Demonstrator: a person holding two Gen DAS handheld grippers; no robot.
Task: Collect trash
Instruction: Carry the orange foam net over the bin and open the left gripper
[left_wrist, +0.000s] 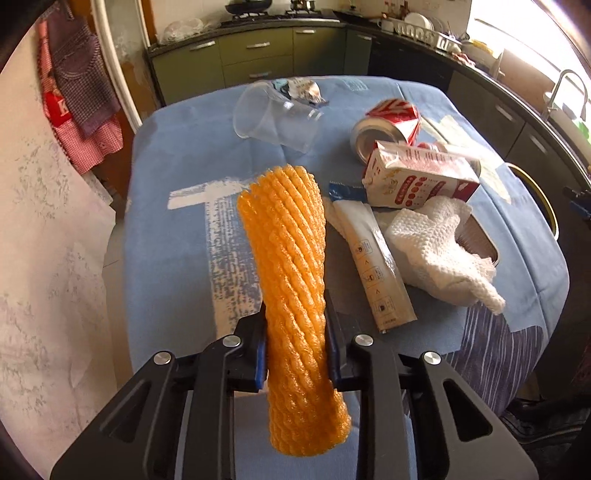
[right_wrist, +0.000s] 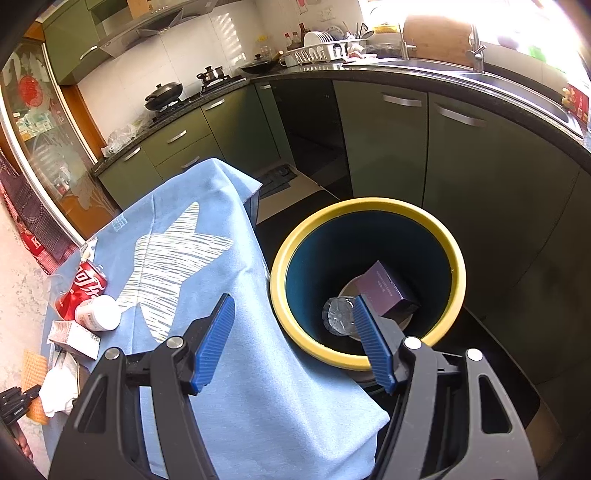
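Observation:
My left gripper (left_wrist: 295, 343) is shut on an orange foam net sleeve (left_wrist: 291, 258), which stands up between the blue pads above the table. The sleeve (right_wrist: 33, 369) also shows at the left edge of the right wrist view. My right gripper (right_wrist: 291, 332) hangs open and holds nothing, over the table's corner beside a yellow-rimmed bin (right_wrist: 369, 206). Inside the bin lie a purple box (right_wrist: 388, 291) and a clear plastic bottle (right_wrist: 338, 317).
On the blue tablecloth (left_wrist: 177, 147) lie a clear cup (left_wrist: 273, 118), a crushed red can (left_wrist: 391, 122), a milk carton (left_wrist: 417, 177), a white wrapper (left_wrist: 376, 266) and a paper towel (left_wrist: 439, 251). Green kitchen cabinets (right_wrist: 388, 147) stand behind the bin.

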